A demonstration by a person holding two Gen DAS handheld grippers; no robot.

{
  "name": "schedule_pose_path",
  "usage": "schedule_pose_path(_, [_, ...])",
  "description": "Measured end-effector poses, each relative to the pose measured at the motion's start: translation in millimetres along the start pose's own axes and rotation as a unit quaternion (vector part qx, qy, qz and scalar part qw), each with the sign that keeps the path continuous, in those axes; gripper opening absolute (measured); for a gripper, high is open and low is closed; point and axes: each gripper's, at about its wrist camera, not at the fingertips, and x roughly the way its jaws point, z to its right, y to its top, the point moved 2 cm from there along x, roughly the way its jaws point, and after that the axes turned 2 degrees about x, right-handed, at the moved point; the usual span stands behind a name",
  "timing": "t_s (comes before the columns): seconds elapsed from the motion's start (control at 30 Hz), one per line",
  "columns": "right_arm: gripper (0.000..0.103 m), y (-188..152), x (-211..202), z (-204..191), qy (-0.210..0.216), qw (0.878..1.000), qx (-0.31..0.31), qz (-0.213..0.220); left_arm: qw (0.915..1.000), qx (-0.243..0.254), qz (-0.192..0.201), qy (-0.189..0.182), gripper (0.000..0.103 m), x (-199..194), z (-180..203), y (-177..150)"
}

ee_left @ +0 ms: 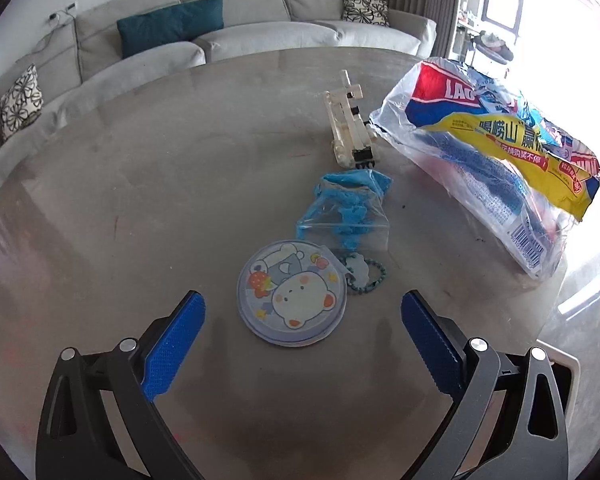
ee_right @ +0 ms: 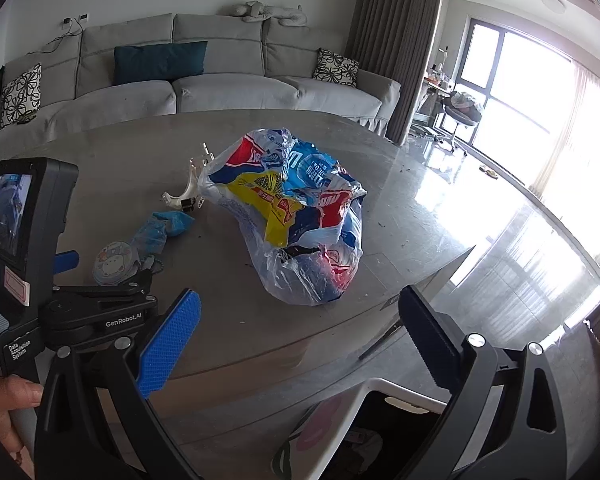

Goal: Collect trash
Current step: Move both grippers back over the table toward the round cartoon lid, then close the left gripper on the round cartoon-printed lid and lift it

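We see the crumpled plastic bag (ee_right: pixel 296 216), clear film stuffed with red, blue and yellow printed wrappers, lying near the right edge of the round grey stone table (ee_left: pixel 140 200). Just left of it sit a white block-built toy (ee_left: pixel 350 124), a small clear pouch of blue scraps (ee_left: pixel 346 208), a round flat cartoon-bear pouch (ee_left: pixel 292 298) and a beaded bracelet (ee_left: pixel 370 276) touching that pouch's rim. The tabletop is matte, faintly mottled, with a few dark crumbs.

Our left gripper (ee_left: pixel 302 312) hangs over the bear pouch with its jaws spread wide, blue ribbed pads (ee_left: pixel 176 344) holding nothing. Our right gripper (ee_right: pixel 300 308) is likewise wide open and empty, facing the bag from the table's near edge.

Beyond the table stands a long grey fabric sofa (ee_right: pixel 220 80) with a teal cushion (ee_right: pixel 160 60) and floral ones, then brown curtains (ee_right: pixel 392 40) and a bright window.

Only the right view shows the left device's screen housing (ee_right: pixel 20 216), a hand (ee_right: pixel 4 404) gripping it, glossy floor tiles (ee_right: pixel 520 240), and a white-rimmed bin (ee_right: pixel 380 400) below the table; its contents are dim, perhaps paper.
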Motion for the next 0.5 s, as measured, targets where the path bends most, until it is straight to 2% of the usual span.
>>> schedule_pose_path(0.13, [0.098,2,0,1,0.002,1.0,0.001,0.003,0.9999,-0.004,-0.013,-0.004,0.098,11,3,-1])
schedule_pose_path(0.5, [0.098,-1,13,-11,0.011,1.0,-0.008,-0.004,0.9998,-0.004,-0.011,0.014,0.1,26,1,3])
